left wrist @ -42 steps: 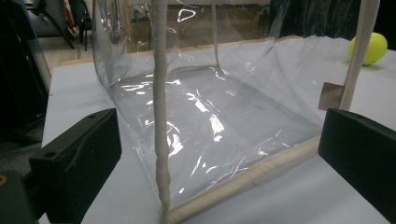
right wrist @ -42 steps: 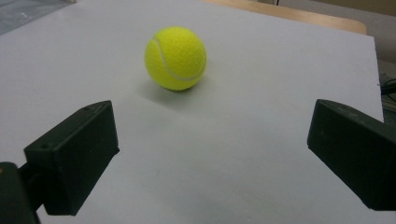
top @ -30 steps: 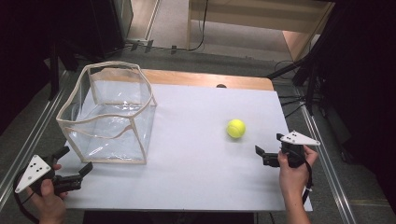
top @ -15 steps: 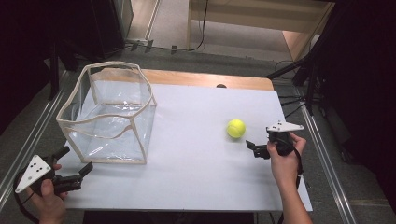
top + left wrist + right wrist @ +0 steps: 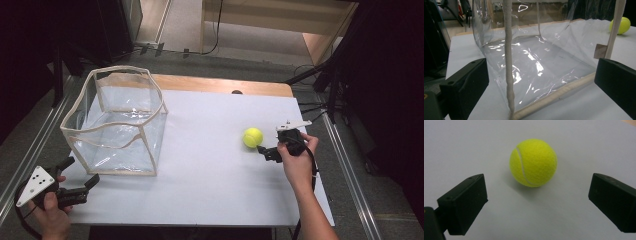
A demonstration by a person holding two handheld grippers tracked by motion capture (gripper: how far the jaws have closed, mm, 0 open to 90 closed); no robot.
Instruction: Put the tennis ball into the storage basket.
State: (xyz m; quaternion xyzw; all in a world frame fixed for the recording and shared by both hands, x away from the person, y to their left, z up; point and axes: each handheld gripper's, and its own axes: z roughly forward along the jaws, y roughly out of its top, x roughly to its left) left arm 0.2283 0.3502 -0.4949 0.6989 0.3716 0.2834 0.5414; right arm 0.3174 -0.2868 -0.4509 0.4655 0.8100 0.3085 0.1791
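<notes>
White matte tabletop (image 5: pixel 210 170), wooden strip along its far edge, dark floor and cables beyond.

Tennis ball (image 5: pixel 253 137): yellow-green felt, curved white seam, round, resting on the bare top right of centre. In the right gripper view it lies just ahead of the jaws, centred between them, not touched, with a soft shadow under it.

Right gripper (image 5: pixel 267 151): black, hand-held, cable trailing back along the forearm. Jaws spread wide, well wider than the ball, holding nothing. Block-shaped black tips; both cut off by the frame bottom in its own view.

Clear bag (image 5: pixel 117 125): soft transparent plastic box shape, open top, beige fabric piping on rim and edges, standing on the left of the table. Walls creased and glossy with glare; nothing made out inside. Ball seen through its far corner in the left gripper view.

Left gripper (image 5: pixel 80 176): at the near-left table corner, just short of the bag's near corner seam. Jaws wide apart, empty. Grey three-cornered plate on top; hand partly cut off at frame bottom
</notes>
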